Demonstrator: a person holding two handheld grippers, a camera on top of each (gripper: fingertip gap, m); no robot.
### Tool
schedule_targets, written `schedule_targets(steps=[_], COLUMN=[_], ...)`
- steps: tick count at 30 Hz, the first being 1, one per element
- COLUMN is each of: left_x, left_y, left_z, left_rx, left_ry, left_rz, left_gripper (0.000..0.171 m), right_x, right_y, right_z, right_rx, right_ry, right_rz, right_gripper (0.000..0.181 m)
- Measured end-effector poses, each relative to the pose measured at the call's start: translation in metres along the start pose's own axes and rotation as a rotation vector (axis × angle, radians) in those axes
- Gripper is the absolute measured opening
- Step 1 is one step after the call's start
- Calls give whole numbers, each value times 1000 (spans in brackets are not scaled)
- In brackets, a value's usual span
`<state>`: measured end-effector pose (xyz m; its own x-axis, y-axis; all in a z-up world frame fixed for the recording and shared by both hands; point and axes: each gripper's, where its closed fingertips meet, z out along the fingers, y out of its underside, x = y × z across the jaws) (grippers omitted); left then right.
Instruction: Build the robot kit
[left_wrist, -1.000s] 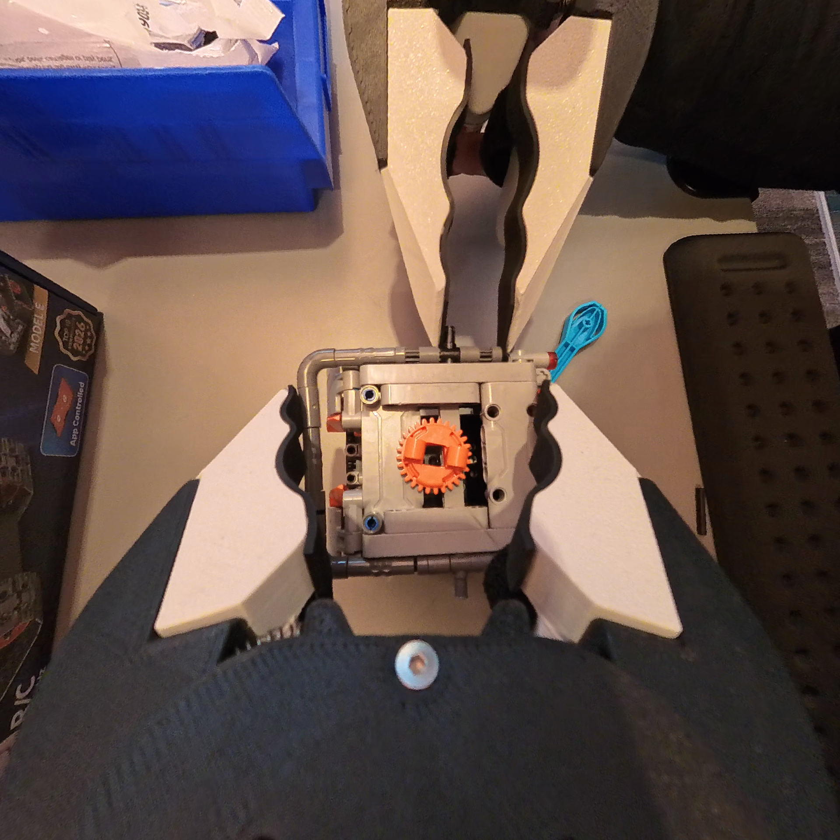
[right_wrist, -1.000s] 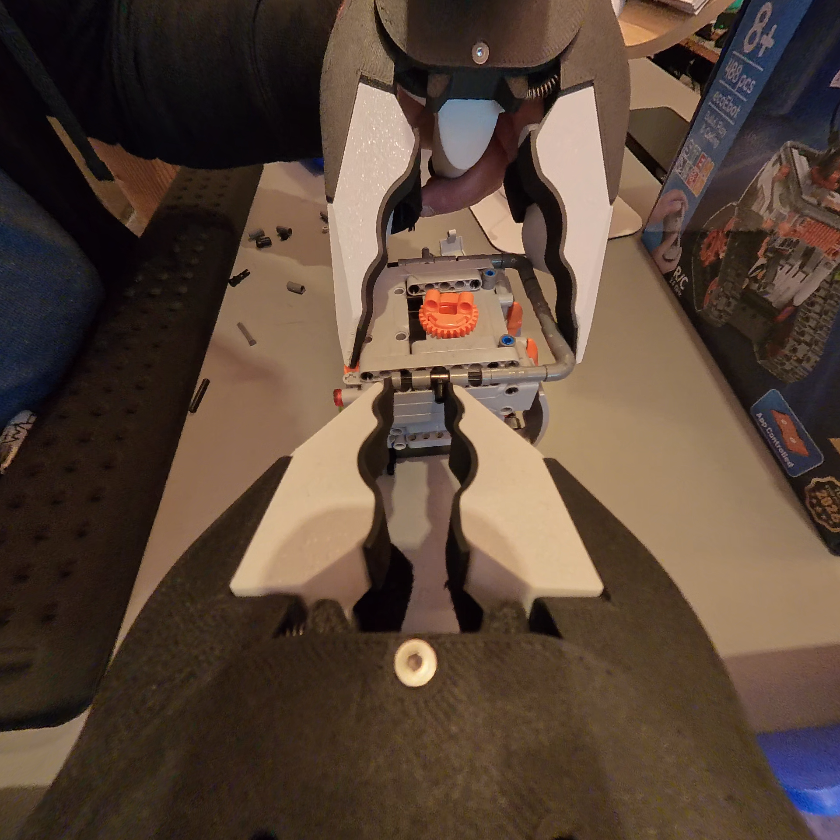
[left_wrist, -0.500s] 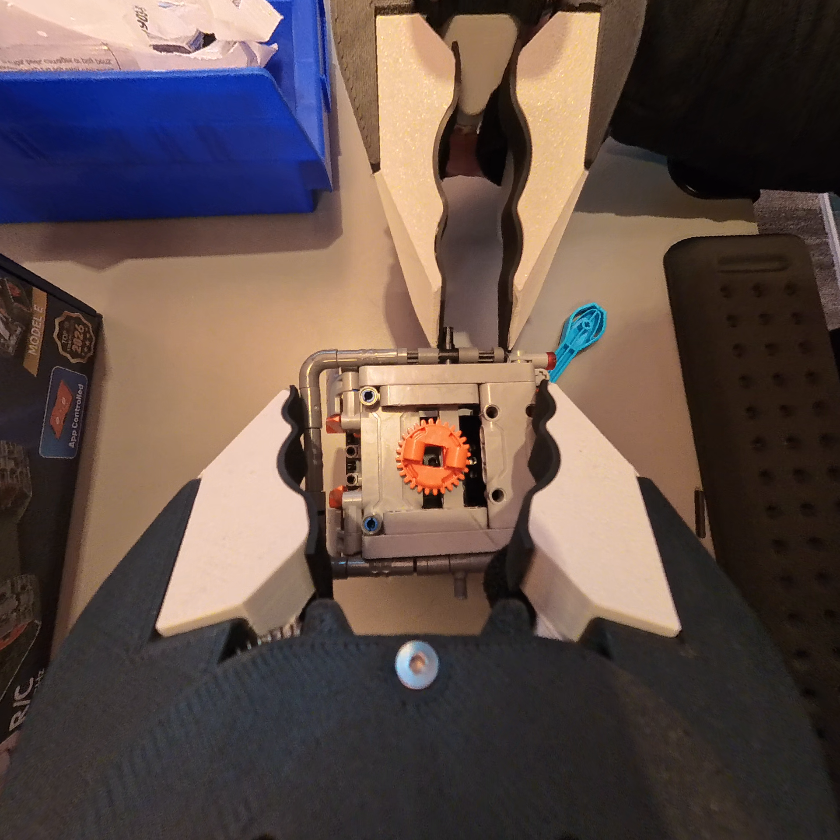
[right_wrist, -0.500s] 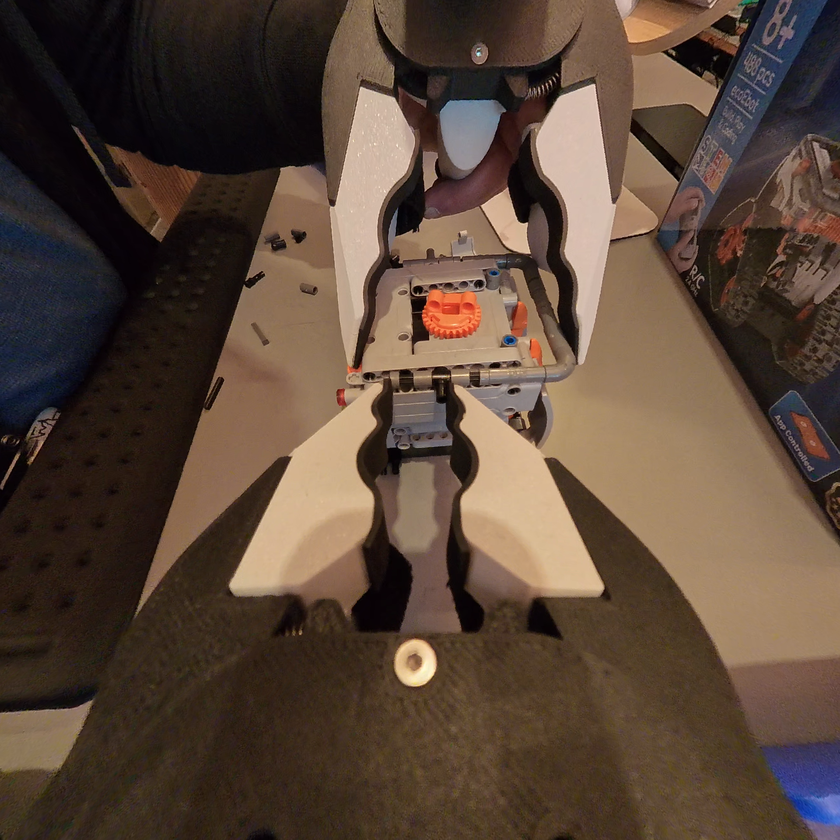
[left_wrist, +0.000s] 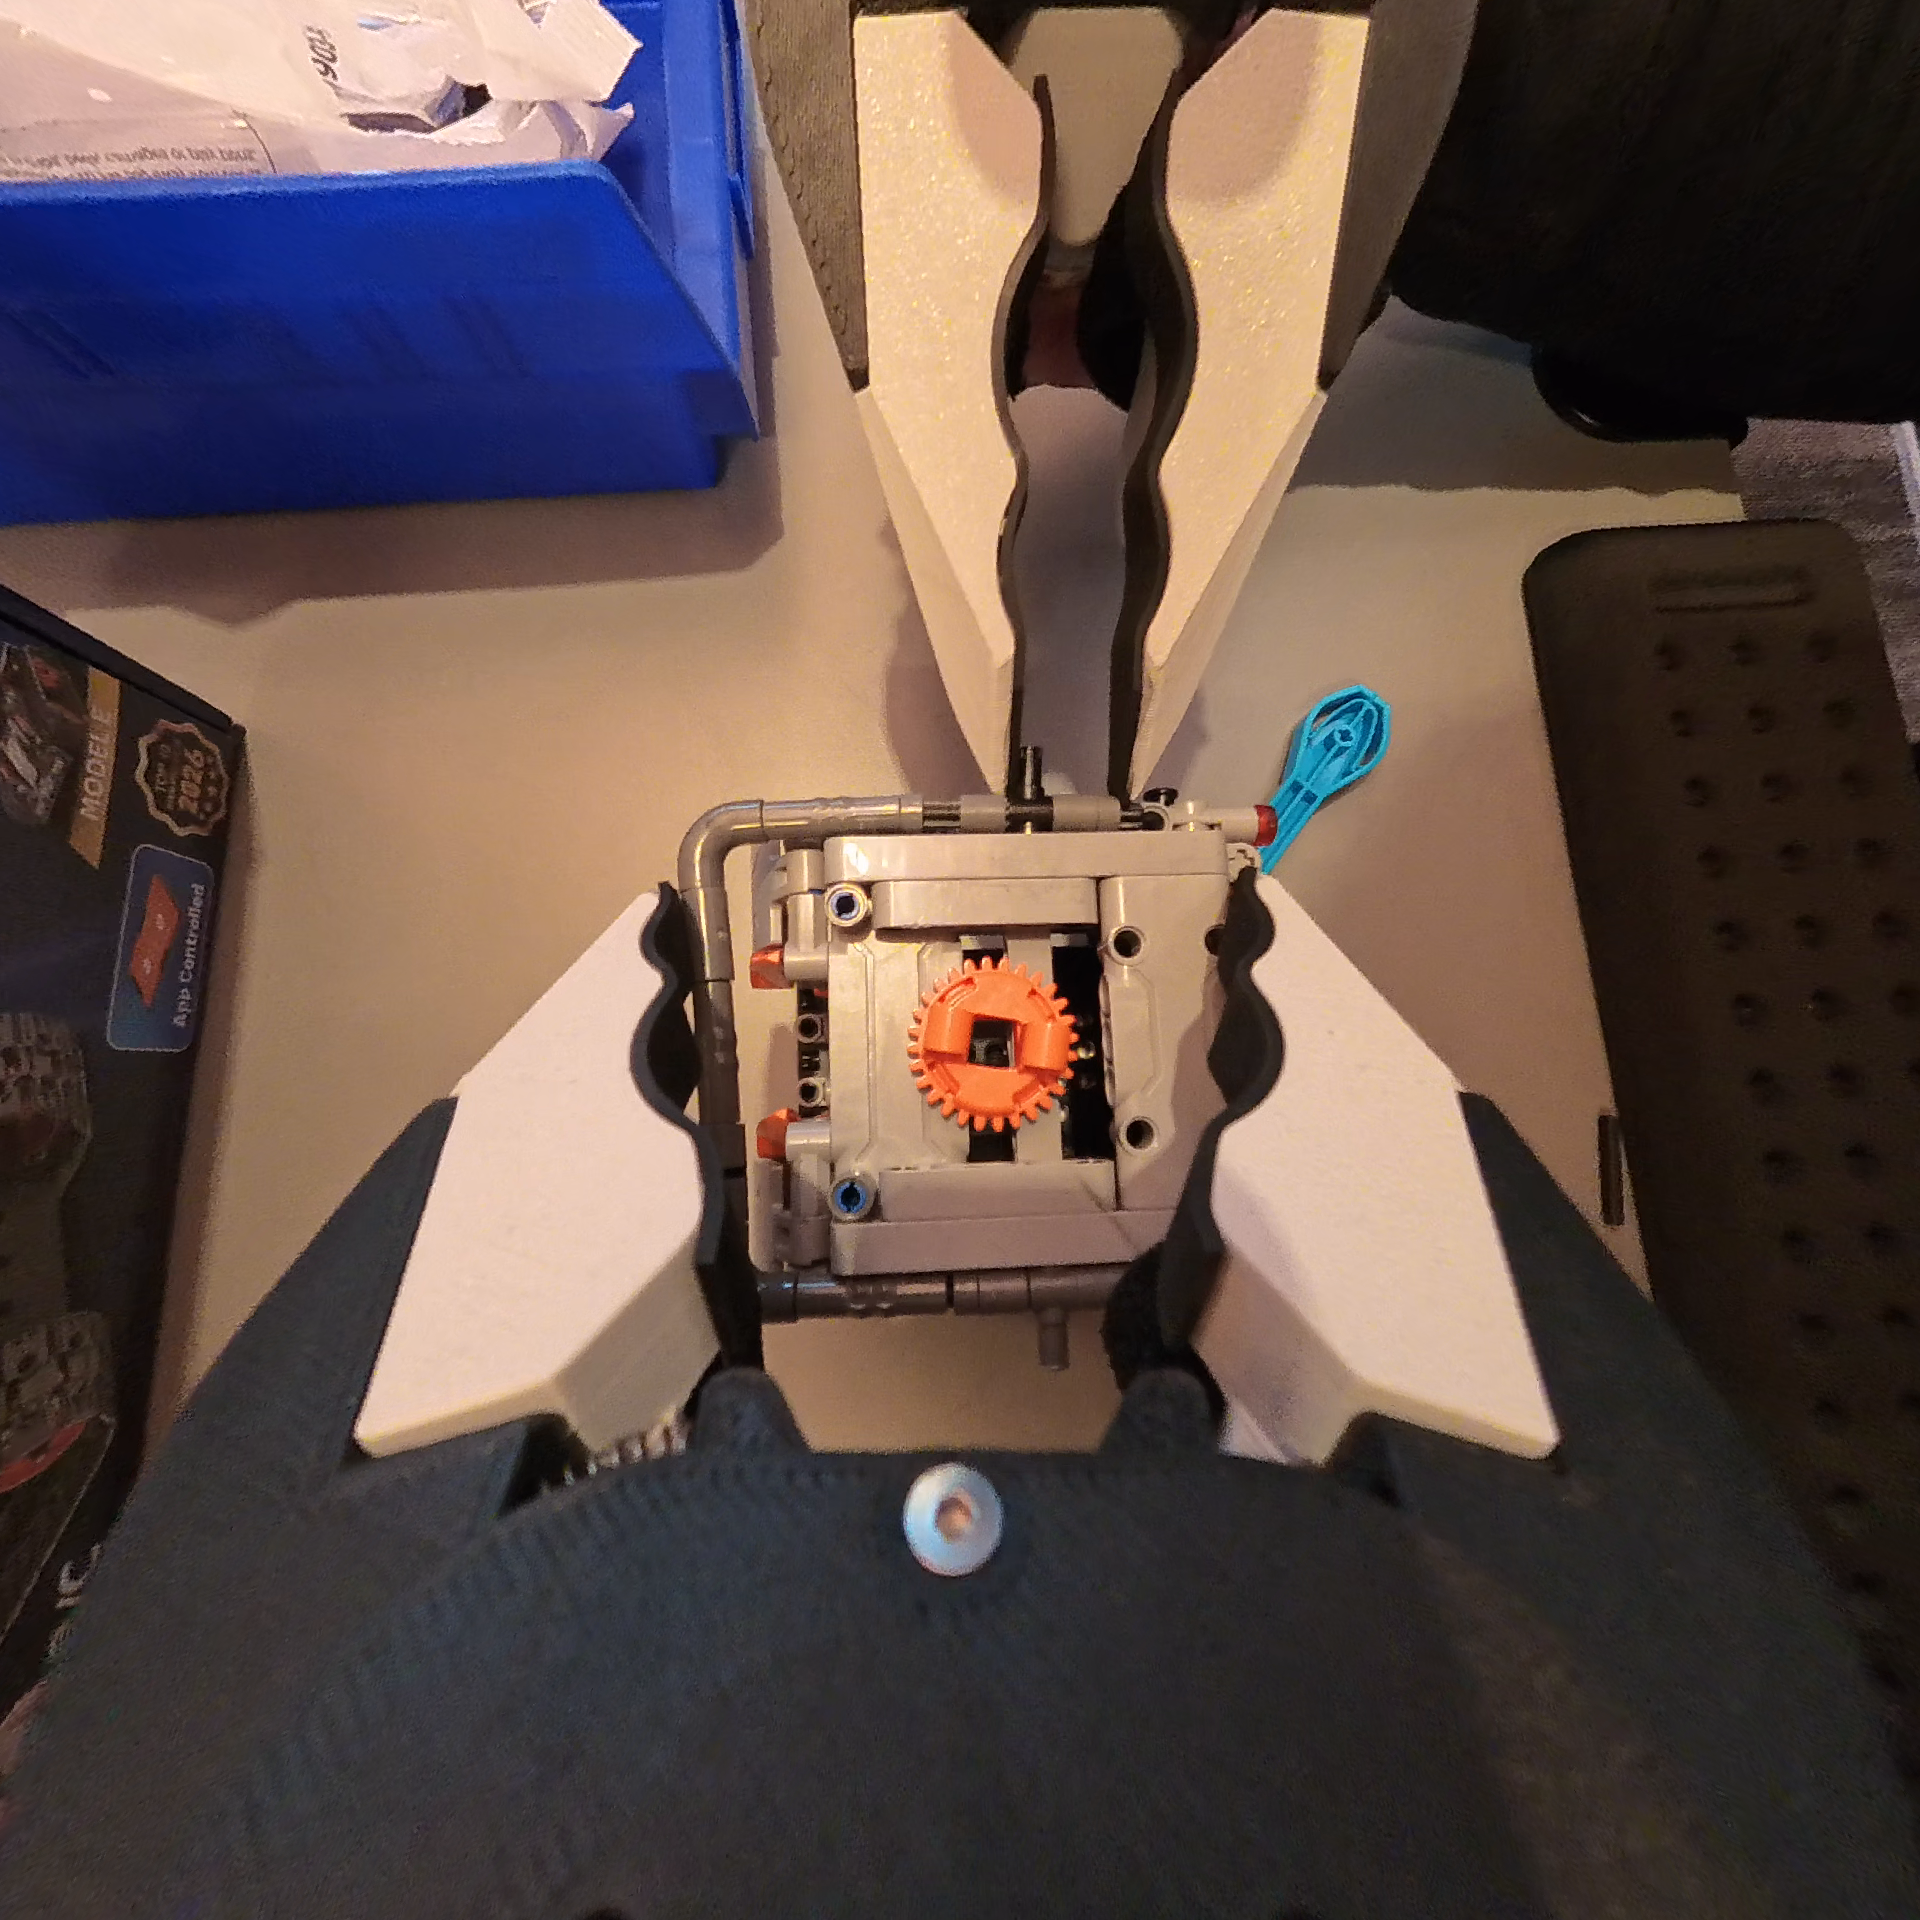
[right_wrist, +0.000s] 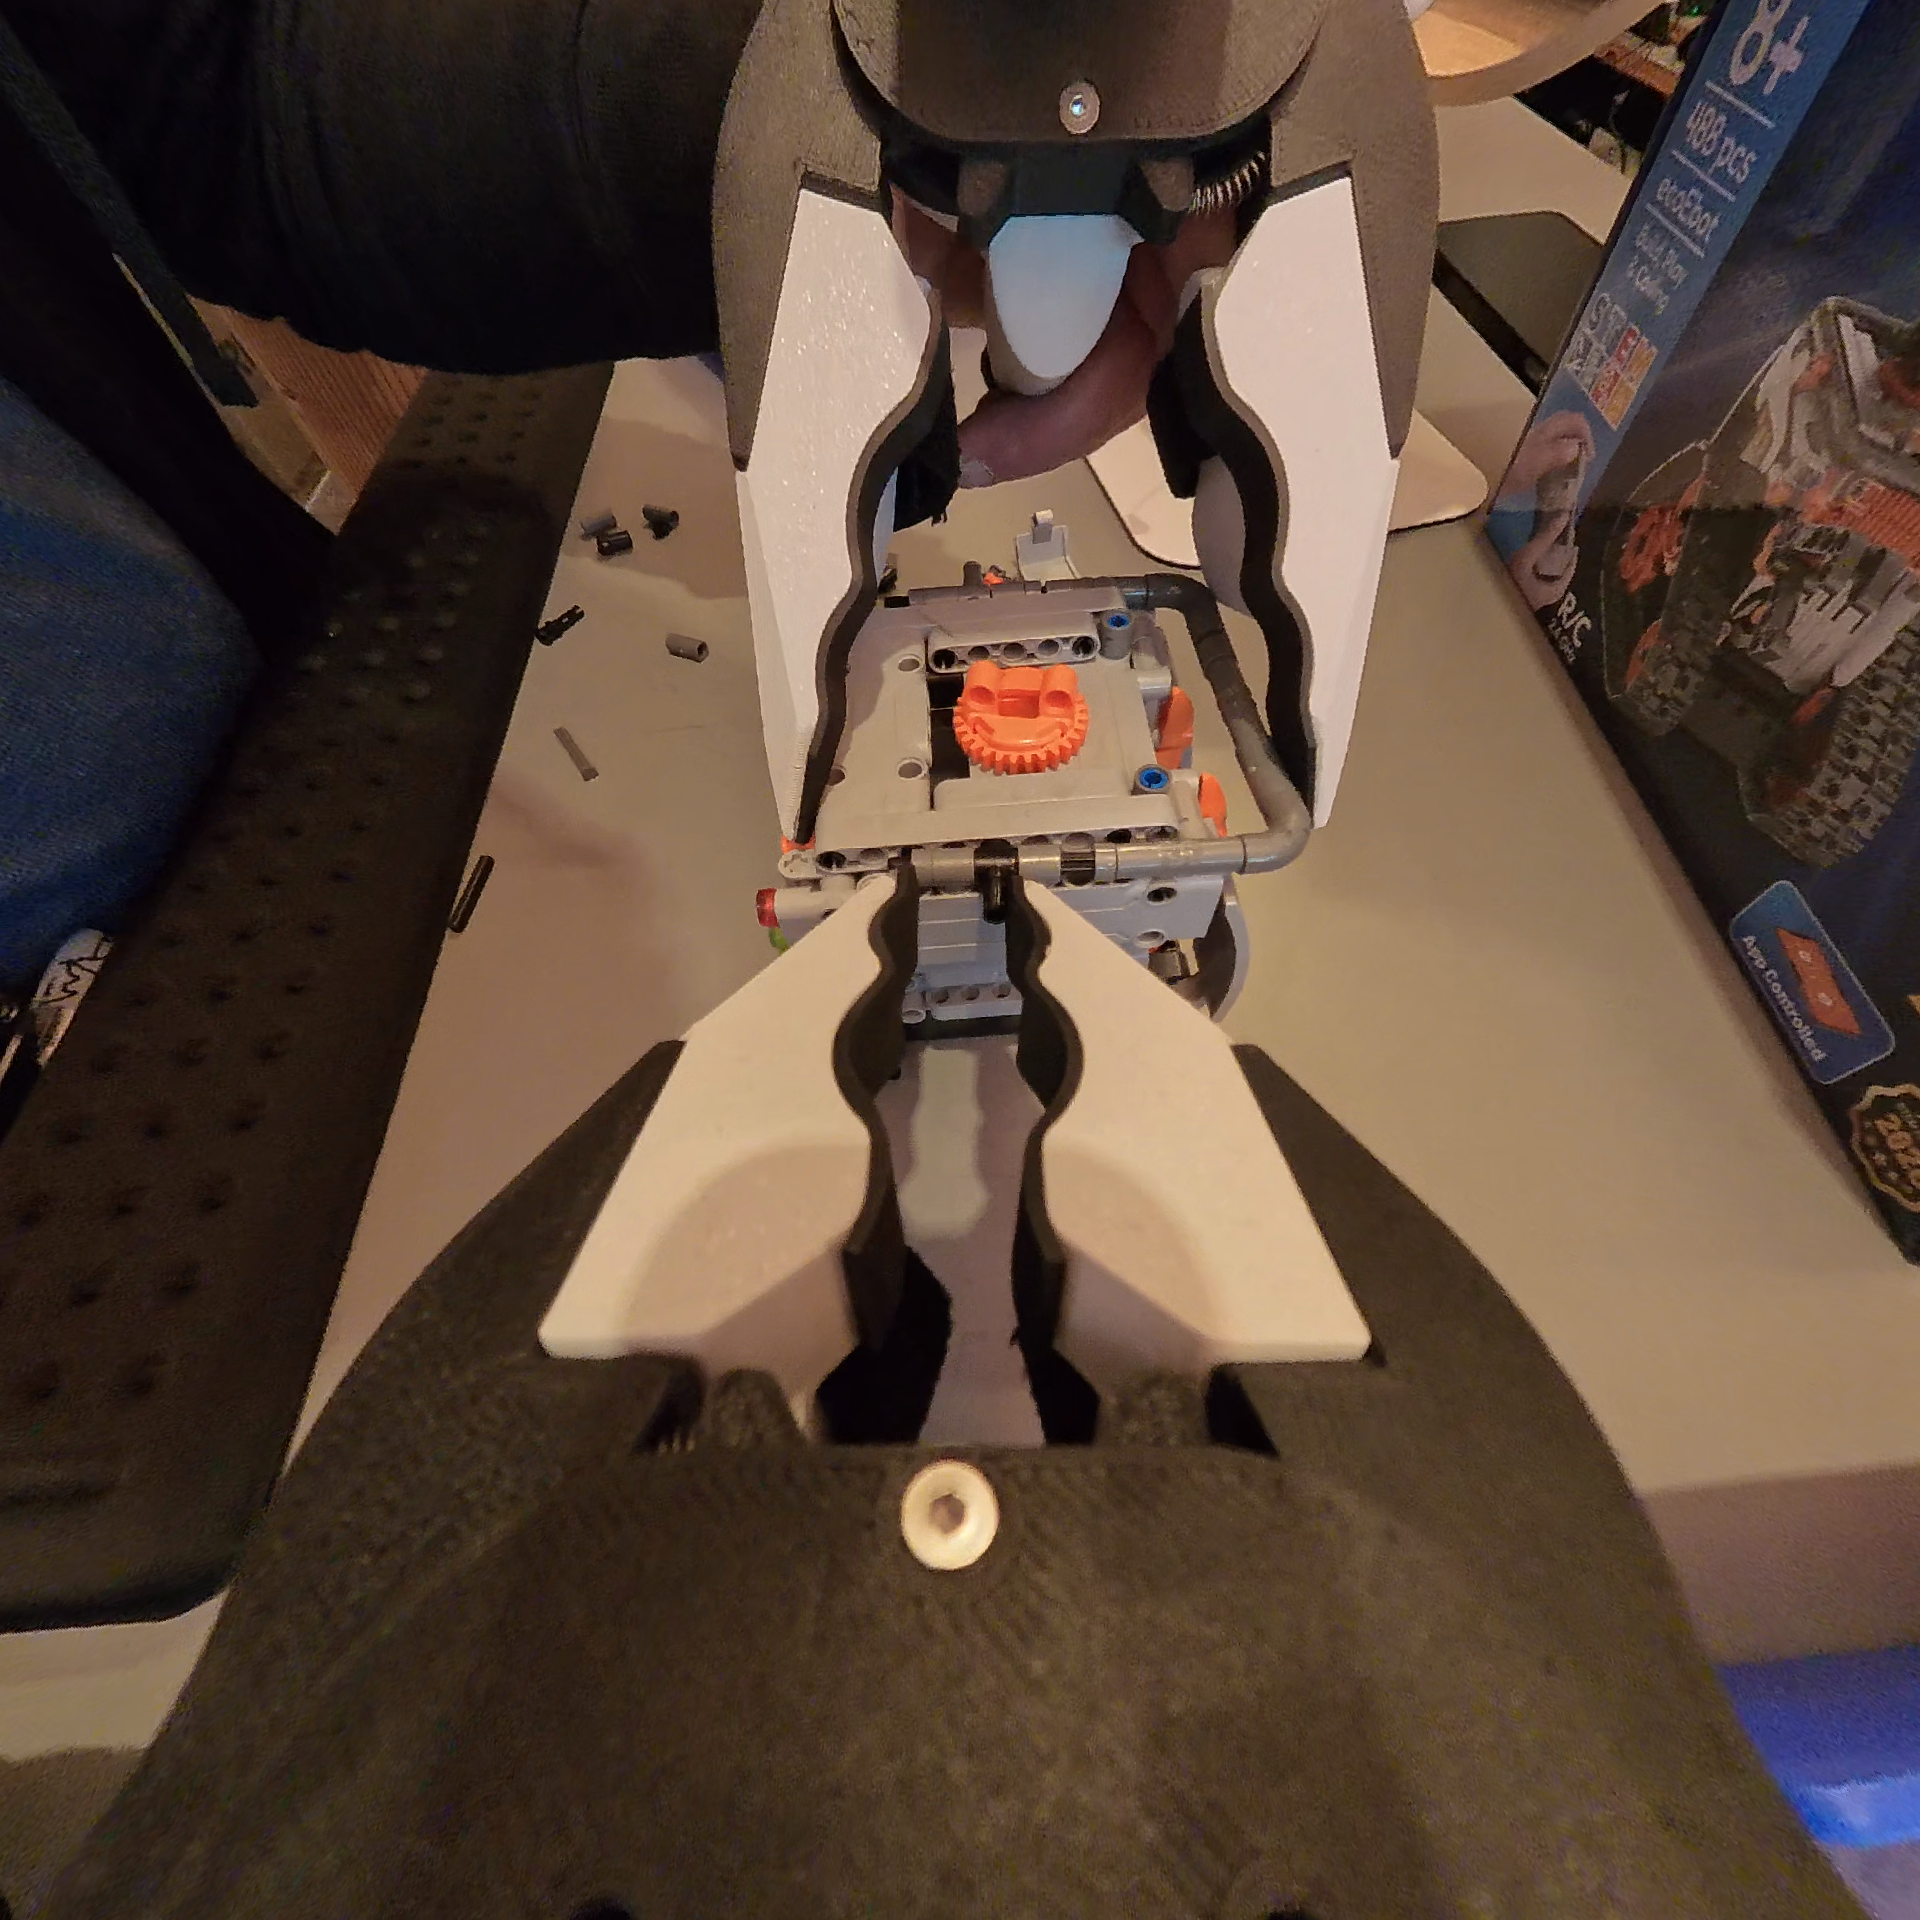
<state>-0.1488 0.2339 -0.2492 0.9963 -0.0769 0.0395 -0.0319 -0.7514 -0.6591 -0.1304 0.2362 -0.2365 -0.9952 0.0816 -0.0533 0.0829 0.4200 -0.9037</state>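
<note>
The left tool (left_wrist: 956, 914) is clamping the grey brick assembly (left_wrist: 987, 1216) from both sides, its pads pressing the side walls, with the orange gear (left_wrist: 990, 1044) facing up between them. The assembly is sitting on the beige worktop (left_wrist: 468, 707). Beyond it, the right tool (right_wrist: 961, 888) is meeting the front rail, its fingers narrowly parted around a small black pin (right_wrist: 992, 883); whether they are pinching it, I cannot tell. A turquoise piece (left_wrist: 1335, 743) is lying just beside the rail. Farther off, a perforated black mat (left_wrist: 1745, 935), a printed box (left_wrist: 104, 935) and a blue bin (left_wrist: 364, 343) are bordering the worktop.
</note>
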Motion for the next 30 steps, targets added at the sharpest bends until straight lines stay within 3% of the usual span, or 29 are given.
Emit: schedule_targets(steps=[17, 25, 30], left_x=[2, -2, 1], left_y=[-3, -1, -4], left_z=[0, 0, 2], left_rx=[-3, -72, -101], left_ry=[-8, -27, -12], left_rz=[24, 27, 83], left_gripper=[97, 109, 107], right_x=[-2, -4, -3], right_y=[0, 0, 0], right_z=[-2, -2, -2], right_rx=[-20, -29, -36], right_ry=[67, 94, 99], right_rz=[12, -23, -27], right_gripper=[17, 17, 15])
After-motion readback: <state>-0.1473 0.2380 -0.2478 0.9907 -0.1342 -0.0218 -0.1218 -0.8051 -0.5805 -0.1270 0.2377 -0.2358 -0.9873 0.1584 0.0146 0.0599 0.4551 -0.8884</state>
